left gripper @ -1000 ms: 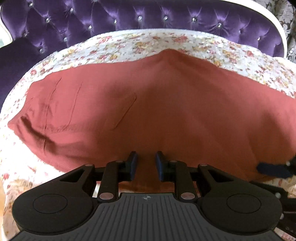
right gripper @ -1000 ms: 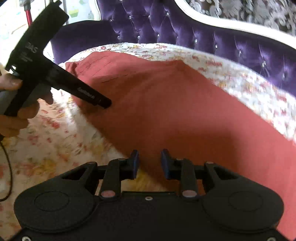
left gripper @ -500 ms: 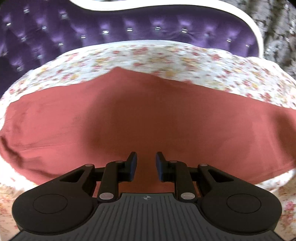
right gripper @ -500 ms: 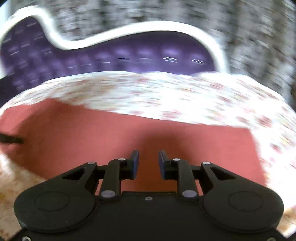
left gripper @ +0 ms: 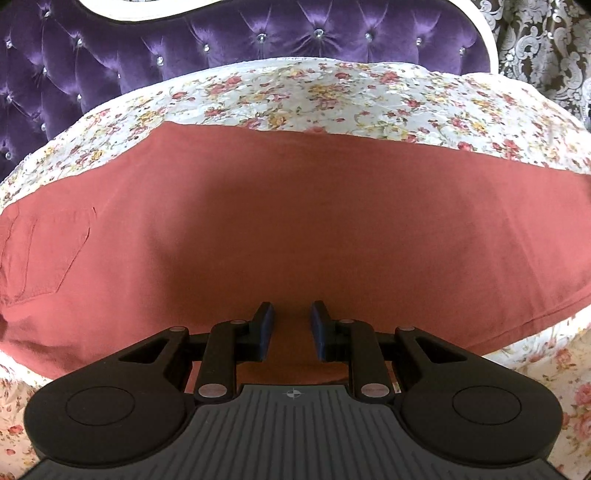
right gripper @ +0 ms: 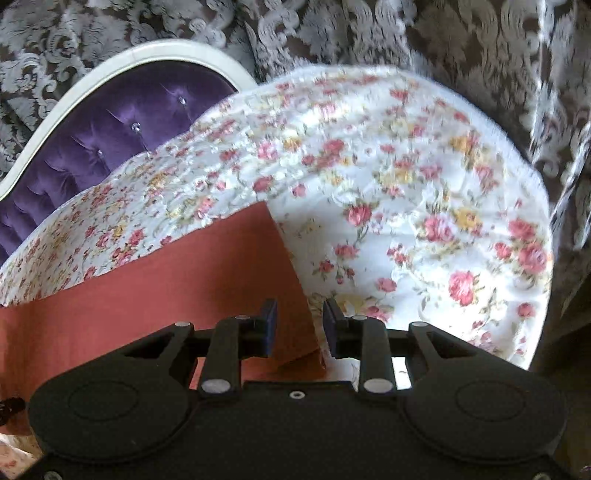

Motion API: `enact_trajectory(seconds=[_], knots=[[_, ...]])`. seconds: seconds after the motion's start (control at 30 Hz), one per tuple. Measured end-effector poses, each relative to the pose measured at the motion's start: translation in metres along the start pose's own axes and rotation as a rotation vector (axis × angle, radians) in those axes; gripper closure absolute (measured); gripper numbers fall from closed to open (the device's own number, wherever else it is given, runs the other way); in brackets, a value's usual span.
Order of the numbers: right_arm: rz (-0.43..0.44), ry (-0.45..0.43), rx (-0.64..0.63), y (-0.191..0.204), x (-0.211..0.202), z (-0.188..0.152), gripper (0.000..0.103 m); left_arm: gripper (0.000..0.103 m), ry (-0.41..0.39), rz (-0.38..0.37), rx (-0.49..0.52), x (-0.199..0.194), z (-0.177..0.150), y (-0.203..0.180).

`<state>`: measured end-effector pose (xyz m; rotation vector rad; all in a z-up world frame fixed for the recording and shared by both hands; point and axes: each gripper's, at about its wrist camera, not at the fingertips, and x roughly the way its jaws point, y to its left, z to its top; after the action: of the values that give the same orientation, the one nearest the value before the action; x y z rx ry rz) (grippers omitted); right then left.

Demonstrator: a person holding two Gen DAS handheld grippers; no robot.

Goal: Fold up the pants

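Note:
The rust-red pants [left gripper: 295, 229] lie flat across a floral bedspread [left gripper: 332, 96], with a back pocket at the left end. My left gripper [left gripper: 291, 325] is open and empty over the pants' near edge, about mid-length. In the right wrist view the pants' leg end [right gripper: 184, 280] shows with its hem edge running down between my fingers. My right gripper [right gripper: 299, 325] is open, straddling that hem corner without holding it.
A purple tufted headboard [left gripper: 221, 48] with a white frame runs behind the bed. Patterned grey curtains [right gripper: 406, 33] hang past the bed's right end. The floral bedspread [right gripper: 406, 206] extends beyond the pants' hem to the mattress edge.
Both grippers have swept to the right along the pants. The right gripper has travelled from the waist area to the leg hem. The left gripper no longer shows in the right wrist view.

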<state>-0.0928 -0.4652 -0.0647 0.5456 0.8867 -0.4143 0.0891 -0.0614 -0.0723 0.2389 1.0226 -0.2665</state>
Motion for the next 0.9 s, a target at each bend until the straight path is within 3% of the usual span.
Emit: enact_trajectory(seconds=[0.27,0.3,0.33,0.37,0.6,0.8,0.9], knots=[[0.040,0.027,0.056,-0.009,0.010,-0.004,0.058,0.080,0.010,0.010,0.012,0.000,0.003,-0.002],[0.051,0.025,0.055,-0.009,0.010,-0.003,0.062,0.080,0.012,0.010,0.010,0.001,0.003,-0.002],[0.040,0.012,0.041,-0.008,0.009,-0.004,0.080,0.080,0.014,0.008,0.009,0.001,0.004,-0.002],[0.036,0.001,0.027,-0.006,0.008,-0.004,0.083,0.080,0.016,0.007,0.008,0.001,0.005,-0.002],[0.092,-0.078,0.016,-0.003,-0.030,-0.002,0.083,0.080,0.033,-0.002,0.013,0.000,0.009,0.000],[0.046,0.042,-0.003,-0.011,-0.007,-0.011,0.083,0.080,0.031,0.006,0.037,-0.001,0.006,-0.003],[0.044,0.060,-0.010,-0.013,-0.005,-0.014,0.083,0.081,0.034,-0.004,0.039,-0.008,0.008,-0.004]])
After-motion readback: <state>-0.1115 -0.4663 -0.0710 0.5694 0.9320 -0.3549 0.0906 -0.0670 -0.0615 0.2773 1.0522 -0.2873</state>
